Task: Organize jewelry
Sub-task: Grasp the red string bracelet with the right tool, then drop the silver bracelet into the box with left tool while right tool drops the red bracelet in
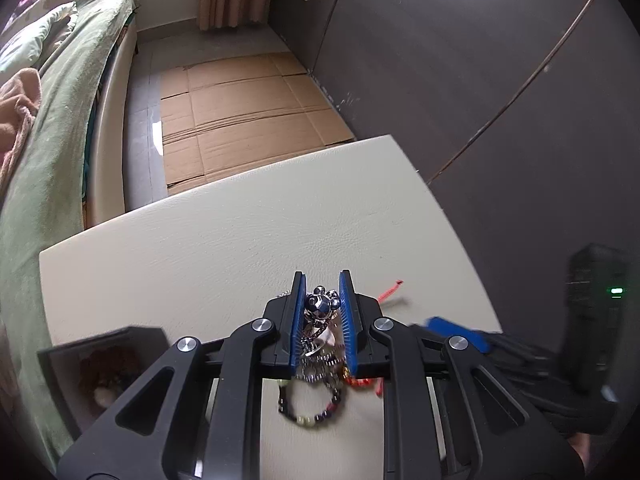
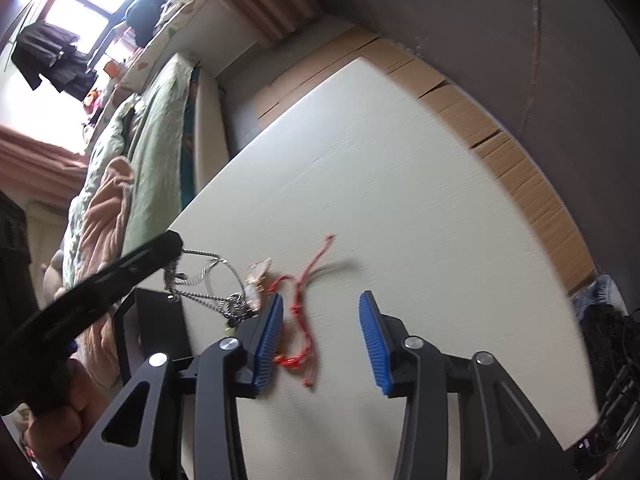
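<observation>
My left gripper [image 1: 322, 286] is shut on a silver chain necklace [image 1: 320, 308] with shiny metal balls, which hangs a little above the cream table [image 1: 200, 248]. Under it lie a dark beaded bracelet [image 1: 312, 414] and a red cord bracelet [image 1: 390, 292]. In the right wrist view the necklace [image 2: 212, 284] dangles from the left gripper's black tip, its lower end near the table. My right gripper [image 2: 321, 298] stands open just over the table [image 2: 400, 200]. The red cord bracelet [image 2: 304, 304] lies between its fingers, close to the left pad, and neither pad presses on it.
An open black box [image 1: 104, 368] [image 2: 160, 328] stands at the table's left edge with something brownish inside. A bed with a green blanket [image 1: 60, 140] runs along the left. Flattened cardboard [image 1: 248, 112] covers the floor beyond. A hand [image 2: 72, 408] holds the left gripper.
</observation>
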Demonstrator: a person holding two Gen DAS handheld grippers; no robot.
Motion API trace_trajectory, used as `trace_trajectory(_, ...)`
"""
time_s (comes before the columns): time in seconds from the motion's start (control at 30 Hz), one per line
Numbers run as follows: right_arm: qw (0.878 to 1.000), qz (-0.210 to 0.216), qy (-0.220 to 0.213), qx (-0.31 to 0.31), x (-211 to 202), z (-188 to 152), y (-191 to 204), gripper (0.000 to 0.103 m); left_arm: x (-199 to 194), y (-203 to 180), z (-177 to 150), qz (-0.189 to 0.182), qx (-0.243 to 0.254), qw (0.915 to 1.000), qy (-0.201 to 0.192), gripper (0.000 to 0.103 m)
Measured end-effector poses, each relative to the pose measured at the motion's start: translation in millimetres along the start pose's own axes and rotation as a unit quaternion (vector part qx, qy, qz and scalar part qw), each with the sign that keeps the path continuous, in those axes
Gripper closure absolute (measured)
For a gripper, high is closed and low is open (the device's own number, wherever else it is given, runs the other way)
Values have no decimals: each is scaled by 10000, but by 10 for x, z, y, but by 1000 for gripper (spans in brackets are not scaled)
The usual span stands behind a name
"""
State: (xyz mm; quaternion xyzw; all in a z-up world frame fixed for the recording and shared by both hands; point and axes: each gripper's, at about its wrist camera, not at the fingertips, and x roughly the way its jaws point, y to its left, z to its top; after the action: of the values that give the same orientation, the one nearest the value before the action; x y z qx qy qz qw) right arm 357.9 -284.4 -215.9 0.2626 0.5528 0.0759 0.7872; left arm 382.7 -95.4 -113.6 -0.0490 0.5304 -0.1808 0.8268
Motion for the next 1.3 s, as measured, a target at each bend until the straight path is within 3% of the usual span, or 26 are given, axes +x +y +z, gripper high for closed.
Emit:
trace_trajectory(0.23, 9997, 59, 166, -189, 151, -16, 241, 74, -283, 85, -61, -230, -166, 9995, -172, 86)
trace_trajectory(0.53, 9987, -165, 367, -326, 411, 20, 414, 78, -712, 126, -58, -412, -161, 9978, -493, 86)
trace_trajectory(0.67, 9973, -406, 428, -437, 517, 57, 487, 92, -886, 110, -68, -426, -119, 9971, -624, 86)
trace_trajectory(0.77, 9955, -579, 433, -608, 539, 76, 527, 97, -1002, 93, -87, -446, -104, 9964, -715, 86)
trace_trajectory(1.3, 9973, 130, -124, -719, -108, 14, 502, 100, -1751, -15, -56, -535, -25, 9883, -1430, 86)
